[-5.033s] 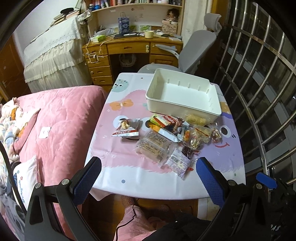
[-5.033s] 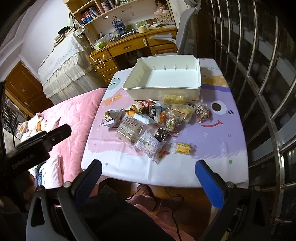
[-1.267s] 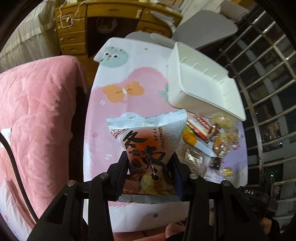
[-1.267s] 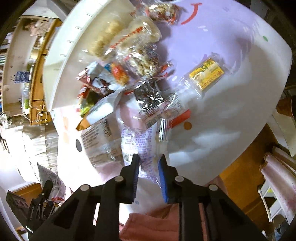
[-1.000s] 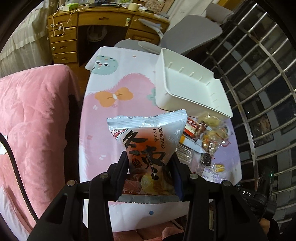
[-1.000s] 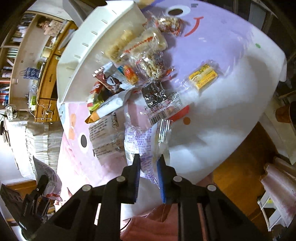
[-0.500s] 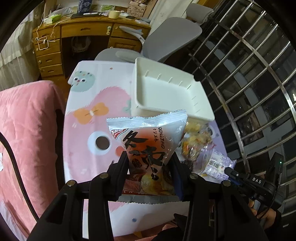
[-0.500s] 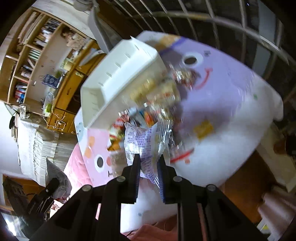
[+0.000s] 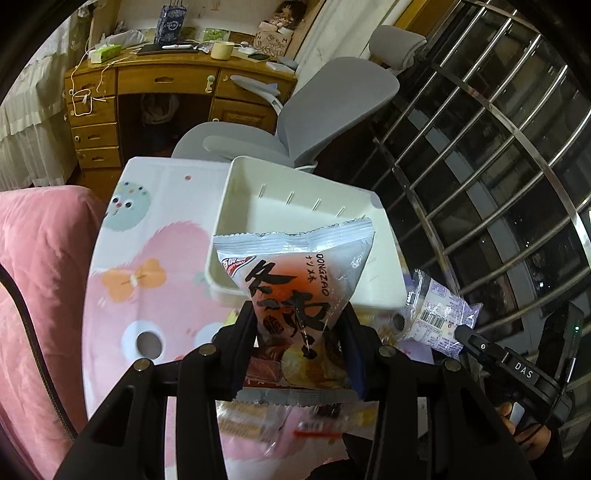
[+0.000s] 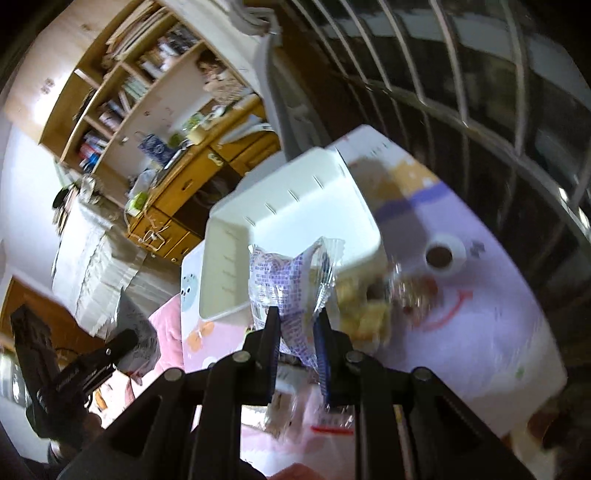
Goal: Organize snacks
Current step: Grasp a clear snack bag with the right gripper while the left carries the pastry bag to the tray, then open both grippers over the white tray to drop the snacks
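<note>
While each gripper's jaws clamp a packet, motion blur obscures the table's snacks [image 10: 373, 314].

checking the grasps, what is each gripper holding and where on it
The left gripper pinches the silver chip bag at its lower middle. The right gripper pinches the purple-print clear packet near its lower end.

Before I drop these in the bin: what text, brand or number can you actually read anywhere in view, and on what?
"DONGZAO": silver and red crimped snack bag clamped in the left gripper, beside large black Chinese characters.
"DAS": black body of the right gripper, in the left wrist view.
Barcode and print on the purple and white checked snack packet held by the right gripper: too small to read.
Blue paper bag on the wooden desk: illegible.
</note>
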A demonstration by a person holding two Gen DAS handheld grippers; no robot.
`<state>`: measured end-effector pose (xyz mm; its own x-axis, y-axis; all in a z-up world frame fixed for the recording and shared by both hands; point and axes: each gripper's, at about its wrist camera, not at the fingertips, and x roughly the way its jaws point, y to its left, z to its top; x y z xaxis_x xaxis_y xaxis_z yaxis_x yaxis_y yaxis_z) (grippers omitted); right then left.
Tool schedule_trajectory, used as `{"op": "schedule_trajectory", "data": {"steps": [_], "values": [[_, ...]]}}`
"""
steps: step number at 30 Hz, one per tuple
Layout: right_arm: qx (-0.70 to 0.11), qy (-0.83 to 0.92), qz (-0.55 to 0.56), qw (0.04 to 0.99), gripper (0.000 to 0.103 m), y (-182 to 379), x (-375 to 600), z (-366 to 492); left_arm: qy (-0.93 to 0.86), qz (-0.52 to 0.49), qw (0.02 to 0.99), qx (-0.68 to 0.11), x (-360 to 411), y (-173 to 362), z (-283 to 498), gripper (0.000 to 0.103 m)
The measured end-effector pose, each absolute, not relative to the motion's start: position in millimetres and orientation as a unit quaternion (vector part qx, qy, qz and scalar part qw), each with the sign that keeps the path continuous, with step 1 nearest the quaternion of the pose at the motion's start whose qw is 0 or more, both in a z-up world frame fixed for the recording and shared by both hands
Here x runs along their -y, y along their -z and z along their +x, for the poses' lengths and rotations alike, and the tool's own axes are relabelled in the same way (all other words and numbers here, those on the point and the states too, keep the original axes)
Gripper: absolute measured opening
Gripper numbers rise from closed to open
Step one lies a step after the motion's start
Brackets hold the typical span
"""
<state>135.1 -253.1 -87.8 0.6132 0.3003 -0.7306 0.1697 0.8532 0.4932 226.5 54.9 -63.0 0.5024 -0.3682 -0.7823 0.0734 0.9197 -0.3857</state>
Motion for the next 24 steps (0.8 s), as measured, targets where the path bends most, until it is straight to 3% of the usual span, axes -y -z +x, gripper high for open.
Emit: {"op": "schedule_trajectory", "data": {"steps": [14,18,24], "values": [[-0.414,-0.135,0.157,0.887,0.018,98,269,201,0.099,-0.159,0.868,-0.459,0,80,285,0.042],[-0.418,-0.15,0.15,0.883,0.022,105,265,212,0.083,-0.153,0.869,-0.463,10,79,296,0.053],[-0.435,-0.149,0.167,0.872,0.023,115,267,220,0.067,-0.126,0.868,-0.475,14,74,294,0.054]]}}
